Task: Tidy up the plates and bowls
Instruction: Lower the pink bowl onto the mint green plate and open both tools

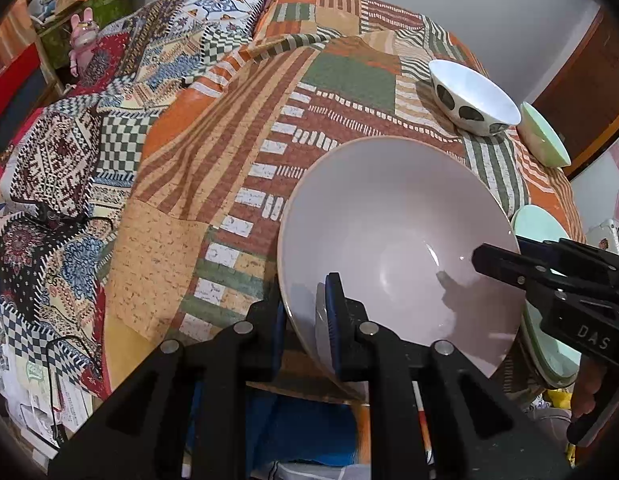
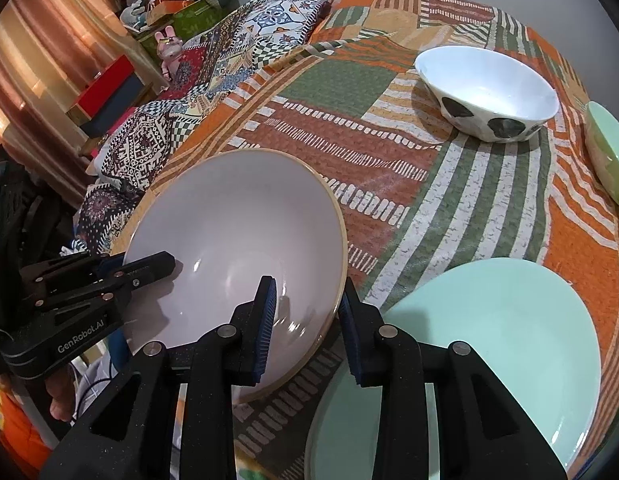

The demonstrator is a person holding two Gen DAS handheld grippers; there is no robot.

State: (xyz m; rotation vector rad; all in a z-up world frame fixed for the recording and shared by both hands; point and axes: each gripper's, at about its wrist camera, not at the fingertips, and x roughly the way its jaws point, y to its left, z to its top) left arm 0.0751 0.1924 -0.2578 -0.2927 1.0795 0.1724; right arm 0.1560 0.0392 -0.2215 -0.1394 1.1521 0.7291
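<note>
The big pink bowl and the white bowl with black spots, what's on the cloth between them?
Nothing. Between the pink bowl and the spotted bowl there is only bare striped patchwork cloth. The right wrist view shows this best.

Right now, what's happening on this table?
A person with two handheld claws is sorting dishes on a patchwork tablecloth. The left claw is shut on the near rim of the large pink bowl. The right claw straddles that bowl's opposite rim, pads not pressing. A mint plate, a spotted bowl and a green bowl wait nearby.
</note>
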